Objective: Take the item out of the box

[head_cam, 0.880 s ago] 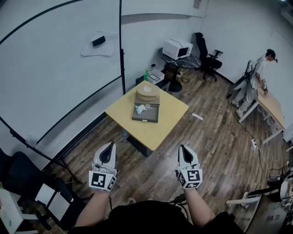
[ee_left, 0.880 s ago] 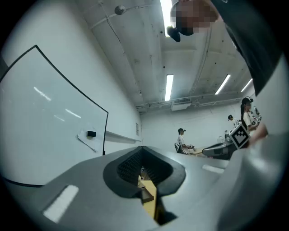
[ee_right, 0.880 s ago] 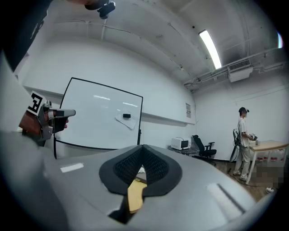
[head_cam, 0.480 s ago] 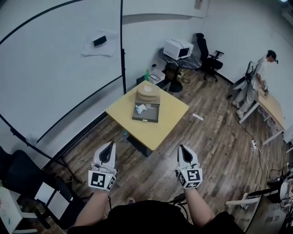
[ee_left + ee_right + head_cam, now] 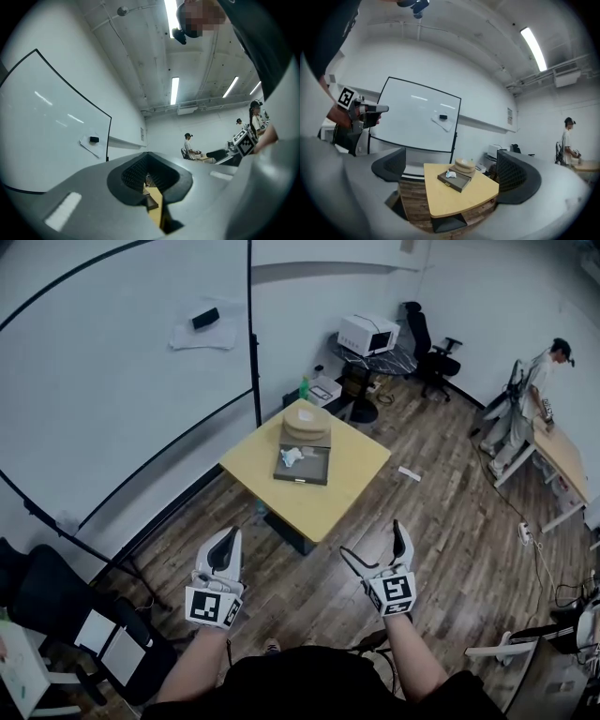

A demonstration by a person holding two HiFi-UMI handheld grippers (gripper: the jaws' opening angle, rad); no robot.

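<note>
A dark shallow box (image 5: 303, 466) lies open on the yellow table (image 5: 323, 498), well ahead of me. In it rests a small white and blue item (image 5: 291, 457). A round tan lid (image 5: 305, 423) sits at the box's far end. My left gripper (image 5: 224, 545) is held in the air short of the table, jaws shut with nothing in them. My right gripper (image 5: 375, 546) hangs level with it, jaws wide open and empty. The right gripper view frames the box (image 5: 457, 181) and item (image 5: 450, 175) between its fingers (image 5: 389, 164), far beyond them.
A whiteboard (image 5: 112, 381) stands behind the table. A microwave (image 5: 367, 334) rests on a small round table beside an office chair (image 5: 431, 357). A person (image 5: 525, 399) stands at a desk far right. A black chair (image 5: 56, 606) is at my left.
The right gripper's jaws have swung from shut to wide open. The left gripper has stayed shut in about the same place.
</note>
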